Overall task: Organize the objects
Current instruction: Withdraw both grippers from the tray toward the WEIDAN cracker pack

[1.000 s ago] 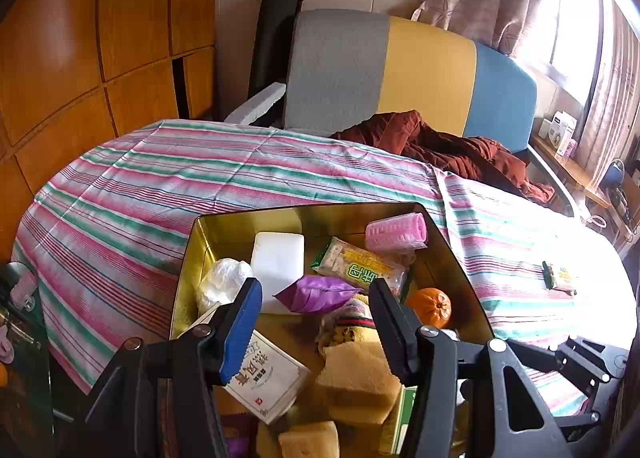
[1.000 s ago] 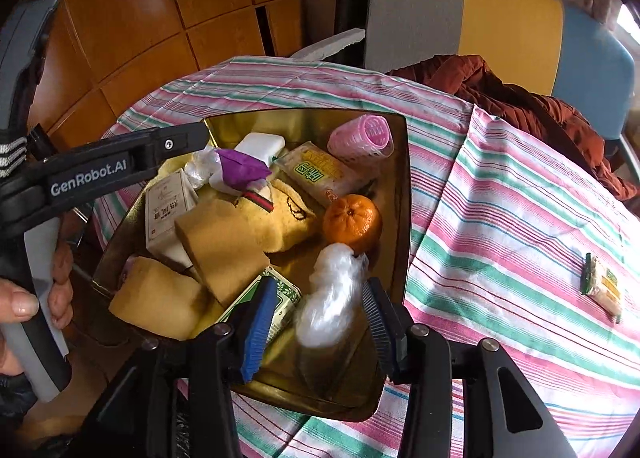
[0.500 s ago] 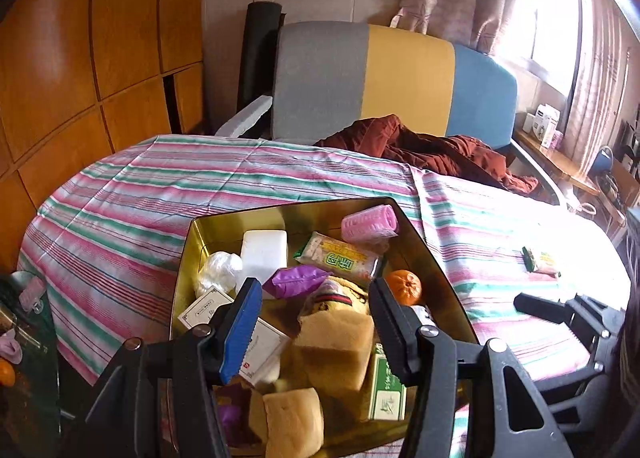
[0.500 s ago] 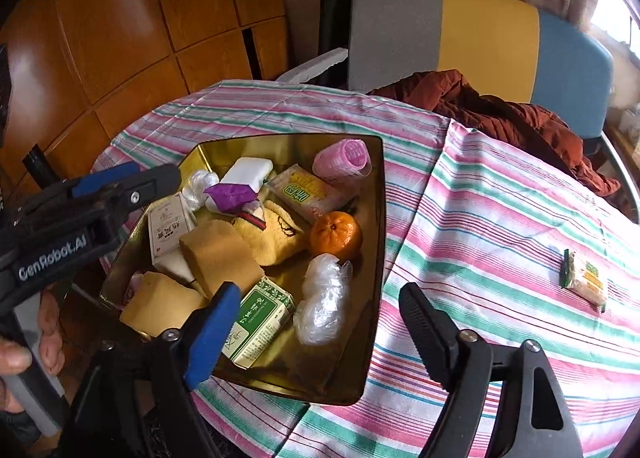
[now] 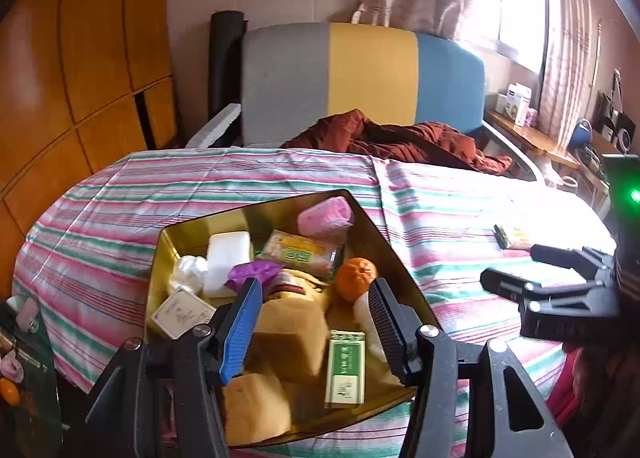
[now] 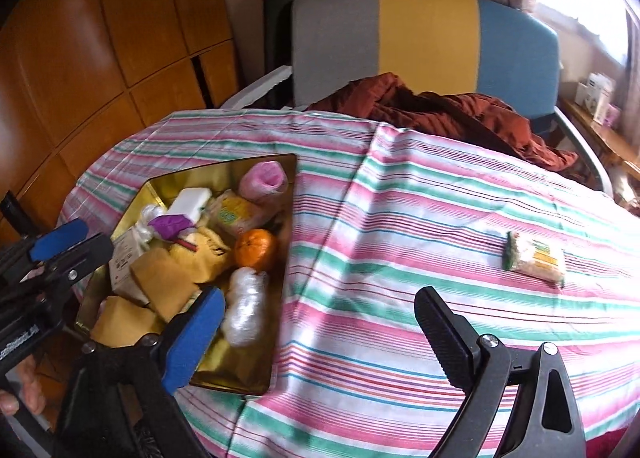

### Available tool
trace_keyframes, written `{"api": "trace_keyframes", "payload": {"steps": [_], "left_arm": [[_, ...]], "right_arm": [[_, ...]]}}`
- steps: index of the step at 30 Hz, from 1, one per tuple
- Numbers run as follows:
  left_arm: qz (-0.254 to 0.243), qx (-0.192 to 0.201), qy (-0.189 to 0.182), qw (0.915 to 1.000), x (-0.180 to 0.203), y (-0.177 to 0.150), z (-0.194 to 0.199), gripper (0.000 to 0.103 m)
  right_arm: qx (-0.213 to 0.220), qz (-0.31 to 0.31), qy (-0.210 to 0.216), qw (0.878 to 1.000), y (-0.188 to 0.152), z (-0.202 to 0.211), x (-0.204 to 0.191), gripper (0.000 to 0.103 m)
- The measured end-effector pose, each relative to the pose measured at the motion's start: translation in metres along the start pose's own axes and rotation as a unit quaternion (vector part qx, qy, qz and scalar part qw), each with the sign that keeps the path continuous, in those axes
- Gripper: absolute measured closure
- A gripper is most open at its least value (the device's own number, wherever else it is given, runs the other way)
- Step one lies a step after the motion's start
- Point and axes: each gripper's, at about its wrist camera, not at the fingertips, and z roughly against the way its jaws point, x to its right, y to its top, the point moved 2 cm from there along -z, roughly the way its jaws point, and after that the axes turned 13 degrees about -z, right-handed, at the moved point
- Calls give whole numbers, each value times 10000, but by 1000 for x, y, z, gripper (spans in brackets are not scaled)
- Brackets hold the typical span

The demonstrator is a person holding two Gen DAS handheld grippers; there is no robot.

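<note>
A gold tray [image 5: 256,206] on the striped tablecloth holds an orange [image 5: 355,278], a pink roll [image 5: 326,213], a white block [image 5: 228,258], a green box [image 5: 346,366], tan sponges [image 5: 292,334] and more. My left gripper [image 5: 312,322] hovers open over the tray's near end, gripping nothing. My right gripper [image 6: 320,338] is above the cloth beside the tray [image 6: 224,165]; its jaws are opening wide with nothing between them. A clear plastic bundle [image 6: 244,302] lies in the tray by its blue pad. A snack packet [image 6: 536,256] lies alone on the cloth to the right.
A chair with a grey, yellow and blue back [image 6: 424,29] stands behind the table, with a rust-red garment [image 6: 440,109] draped on it. Wooden panels [image 6: 100,37] fill the left. A shelf with boxes [image 5: 520,109] runs under the window. A hand [image 6: 24,390] holds the left gripper.
The right gripper opened, let go of the clear plastic bundle in the tray and drew back up and to the right. The left gripper pulled back from the tray, its opening unchanged.
</note>
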Motion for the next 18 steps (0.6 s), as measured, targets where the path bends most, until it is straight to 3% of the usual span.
{"api": "trace_keyframes", "payload": {"steps": [18], "left_arm": [[-756, -85, -594, 9953, 74, 16, -16, 47]], "right_arm": [[17, -813, -1172, 9898, 23, 5, 130, 5]]}}
